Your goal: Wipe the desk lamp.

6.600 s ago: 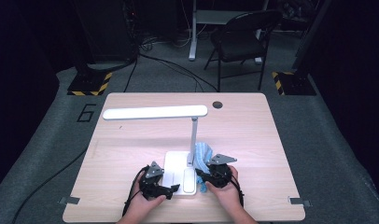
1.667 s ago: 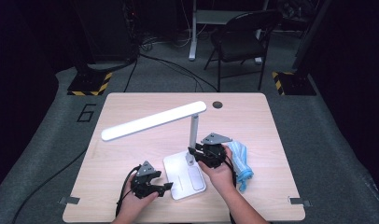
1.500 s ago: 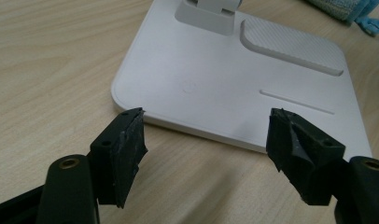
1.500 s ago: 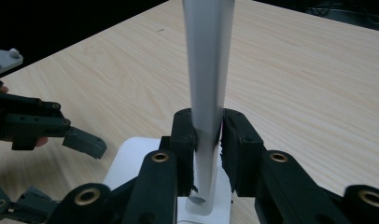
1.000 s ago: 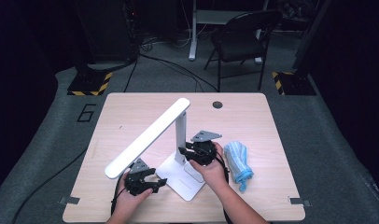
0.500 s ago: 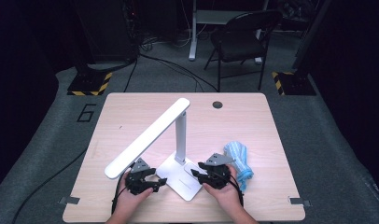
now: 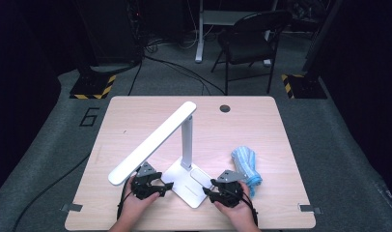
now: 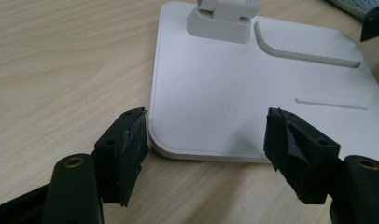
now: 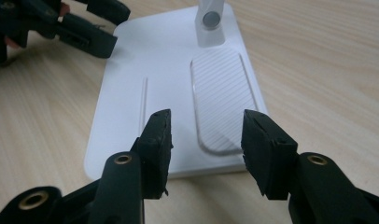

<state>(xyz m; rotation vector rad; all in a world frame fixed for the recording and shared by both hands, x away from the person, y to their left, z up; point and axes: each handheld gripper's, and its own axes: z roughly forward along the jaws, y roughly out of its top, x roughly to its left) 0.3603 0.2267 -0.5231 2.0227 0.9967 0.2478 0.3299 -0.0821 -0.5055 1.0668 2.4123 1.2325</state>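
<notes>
- My left gripper (image 7: 158,186) sits at the near-left corner of the white lamp base (image 7: 184,183). In the left gripper view its jaws (image 8: 206,144) stand well apart, straddling that corner: one pad lies just beside the base's side edge, the other hangs over its near edge. I can't tell whether either pad actually touches.
- My right gripper (image 7: 214,190) is at the near-right end of the same base. Its jaws have just been opening, and in the right gripper view (image 9: 206,140) they stand moderately wide with nothing clamped. The near edge of the base and the end of its ribbed pad (image 9: 222,100) lie in the gap, with the pads above or just short of the base.
- The lamp stands on the wooden table (image 7: 261,125), toward my side. Its post (image 7: 187,142) rises from the base, and the long head (image 7: 153,142) slants down to the left, its low end just above my left gripper.
- A blue cloth (image 7: 246,166) lies bunched on the table just right of my right gripper.
</notes>
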